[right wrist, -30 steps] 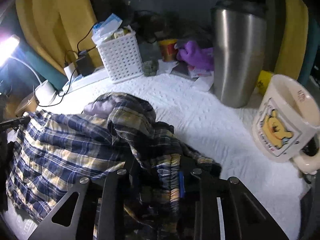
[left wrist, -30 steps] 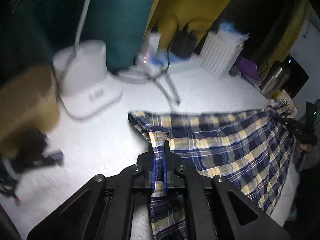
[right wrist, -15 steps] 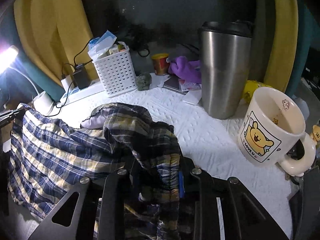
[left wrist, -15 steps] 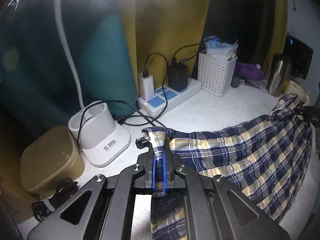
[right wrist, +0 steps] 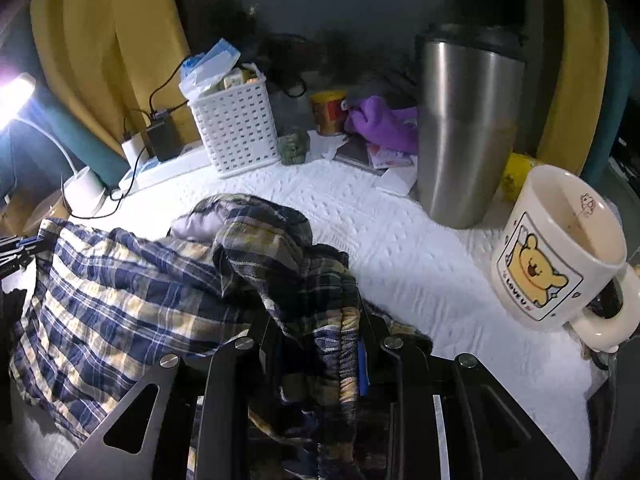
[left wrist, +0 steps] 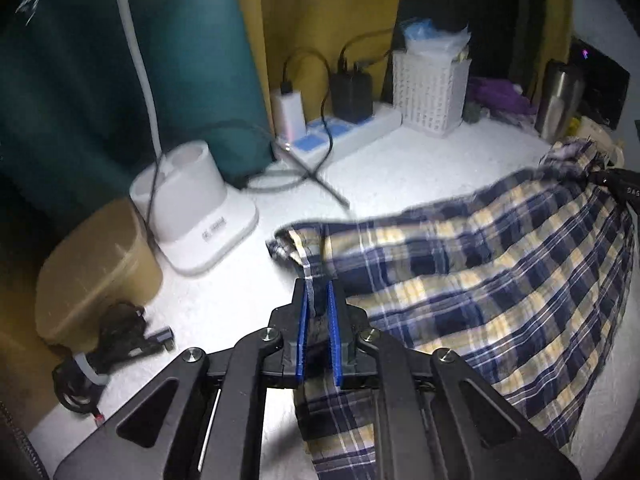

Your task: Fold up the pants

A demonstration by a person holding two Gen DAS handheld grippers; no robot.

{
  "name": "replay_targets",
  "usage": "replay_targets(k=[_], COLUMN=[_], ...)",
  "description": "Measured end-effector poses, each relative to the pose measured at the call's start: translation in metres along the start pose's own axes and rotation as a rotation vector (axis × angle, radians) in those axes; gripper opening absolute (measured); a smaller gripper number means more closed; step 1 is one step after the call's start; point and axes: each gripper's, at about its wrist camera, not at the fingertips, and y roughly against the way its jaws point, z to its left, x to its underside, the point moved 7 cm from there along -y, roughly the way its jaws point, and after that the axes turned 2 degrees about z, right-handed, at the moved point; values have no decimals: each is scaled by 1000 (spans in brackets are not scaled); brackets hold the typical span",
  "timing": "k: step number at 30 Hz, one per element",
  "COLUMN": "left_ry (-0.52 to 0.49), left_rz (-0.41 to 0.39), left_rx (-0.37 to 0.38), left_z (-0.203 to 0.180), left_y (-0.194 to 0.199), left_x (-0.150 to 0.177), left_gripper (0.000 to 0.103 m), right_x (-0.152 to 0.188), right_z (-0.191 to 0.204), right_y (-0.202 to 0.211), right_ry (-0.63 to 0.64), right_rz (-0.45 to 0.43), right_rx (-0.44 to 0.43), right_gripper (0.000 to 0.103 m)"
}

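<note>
plaid pants (left wrist: 500, 264) in navy and yellow lie spread on the white table cover (left wrist: 420, 168), in front of the white basket (left wrist: 430, 94). left gripper (left wrist: 317, 300), at the pants' end nearer the lamp base (left wrist: 192, 200), has its jaws opening, a hem edge between the blue pads. right gripper (right wrist: 316, 340) pinches the bunched waistband at the end nearer the steel tumbler (right wrist: 468, 128).

Dim room, fisheye bending and dark vignette at all edges, single bright lamp (right wrist: 14, 98) glaring upper left in right wrist view, white tabletop (left wrist: 420, 168) lit unevenly, left wrist view motion-blurred on cables (left wrist: 304, 168) and plaid cloth (left wrist: 500, 280), backgrounds murky.
</note>
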Motion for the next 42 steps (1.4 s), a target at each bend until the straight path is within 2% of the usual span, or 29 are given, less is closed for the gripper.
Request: replay_targets(k=[2, 3, 9, 16, 19, 25, 27, 29, 30, 31, 32, 33, 36, 38, 40, 42], left_ry=[3, 6, 34, 86, 110, 112, 111, 110, 117, 123, 133, 144, 185, 218, 232, 231], left_rz=[-31, -50, -116, -185, -170, 24, 49, 56, 57, 55, 47, 46, 70, 100, 112, 118], left_rx=[11, 17, 50, 6, -29, -3, -1, 16, 20, 23, 25, 23, 23, 50, 77, 84], left_z=[0, 1, 3, 25, 39, 36, 34, 32, 31, 32, 31, 32, 31, 27, 19, 12], left_y=[4, 6, 7, 16, 5, -43, -42, -31, -24, -19, -10, 0, 22, 30, 36, 40], left_x=[-9, -16, -51, -67, -62, -24, -15, -5, 0, 4, 9, 17, 40, 54, 68, 82], left_gripper=[6, 0, 0, 0, 0, 0, 2, 22, 52, 73, 77, 77, 77, 77, 77, 77], right_x=[-2, -3, -3, -3, -5, 1, 3, 2, 2, 0, -1, -2, -4, -2, 4, 17], right_z=[0, 0, -5, -19, -22, -17, -15, -13, -13, -12, -12, -9, 4, 21, 62, 118], right_y=[2, 4, 8, 7, 4, -23, -25, -23, -20, -16, -9, -1, 19, 30, 40, 45], right_ry=[-1, -2, -27, -92, -119, -98, -87, -75, -70, -71, -71, -65, -46, -29, 32, 122], right_rz=[-10, -15, -28, -37, -33, 47, 57, 53, 48, 31, 12, -9, -43, -61, -72, -52], right_rx=[1, 2, 7, 27, 49, 97, 113, 128, 143, 151, 151, 151, 138, 110, 36, -81], right_gripper=[27, 27, 27, 27, 27, 29, 30, 38, 58, 87, 95, 97, 97, 97, 97, 96])
